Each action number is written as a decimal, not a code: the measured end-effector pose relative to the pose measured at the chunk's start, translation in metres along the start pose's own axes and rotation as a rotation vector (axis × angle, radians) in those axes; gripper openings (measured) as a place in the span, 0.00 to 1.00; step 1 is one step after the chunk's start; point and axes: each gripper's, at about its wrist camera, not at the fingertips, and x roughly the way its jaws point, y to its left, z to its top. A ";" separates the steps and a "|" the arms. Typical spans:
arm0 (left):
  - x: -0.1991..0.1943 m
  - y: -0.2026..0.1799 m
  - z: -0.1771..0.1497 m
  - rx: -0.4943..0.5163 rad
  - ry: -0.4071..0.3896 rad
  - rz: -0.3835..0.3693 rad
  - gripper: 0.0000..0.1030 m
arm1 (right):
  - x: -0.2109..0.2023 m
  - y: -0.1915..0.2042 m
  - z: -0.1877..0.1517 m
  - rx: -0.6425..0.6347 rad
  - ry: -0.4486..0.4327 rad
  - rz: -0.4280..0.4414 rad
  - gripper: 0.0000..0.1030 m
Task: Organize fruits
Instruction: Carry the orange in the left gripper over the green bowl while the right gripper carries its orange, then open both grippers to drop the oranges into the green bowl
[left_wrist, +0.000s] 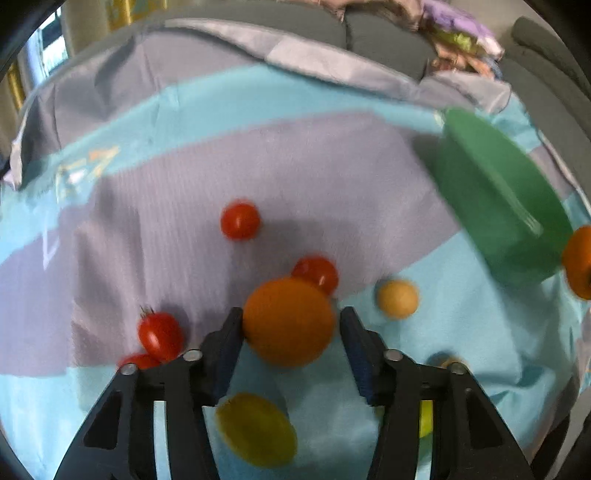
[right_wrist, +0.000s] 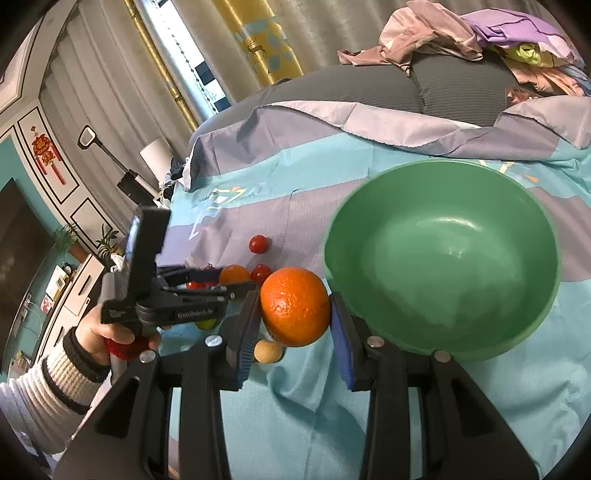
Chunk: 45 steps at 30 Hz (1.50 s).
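In the left wrist view a small orange (left_wrist: 288, 321) lies on the cloth between the fingers of my left gripper (left_wrist: 291, 320). The left pad touches it and a thin gap shows at the right pad, so the jaws stand open around it. My right gripper (right_wrist: 294, 314) is shut on a bigger orange (right_wrist: 295, 306), held above the cloth just left of the empty green bowl (right_wrist: 443, 258). That bowl (left_wrist: 491, 199) and the held orange (left_wrist: 580, 262) show at the right edge of the left view. Several cherry tomatoes (left_wrist: 240, 220) lie around the left gripper.
A tan round fruit (left_wrist: 397, 298) and a yellow fruit (left_wrist: 256, 428) lie on the blue and lilac cloth (left_wrist: 184, 221). A person's hand (right_wrist: 110, 332) in a striped sleeve holds the left gripper. A grey sofa with piled clothes (right_wrist: 480, 33) stands behind.
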 end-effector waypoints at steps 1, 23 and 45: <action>0.000 0.000 -0.002 -0.005 -0.018 0.001 0.44 | 0.001 0.000 0.000 0.001 0.000 -0.003 0.37; -0.058 -0.134 0.061 0.228 -0.202 -0.298 0.43 | -0.022 -0.051 -0.003 0.086 -0.057 -0.194 0.37; -0.116 -0.037 -0.012 -0.010 -0.282 -0.172 0.59 | -0.083 -0.040 -0.030 0.127 -0.112 -0.201 0.53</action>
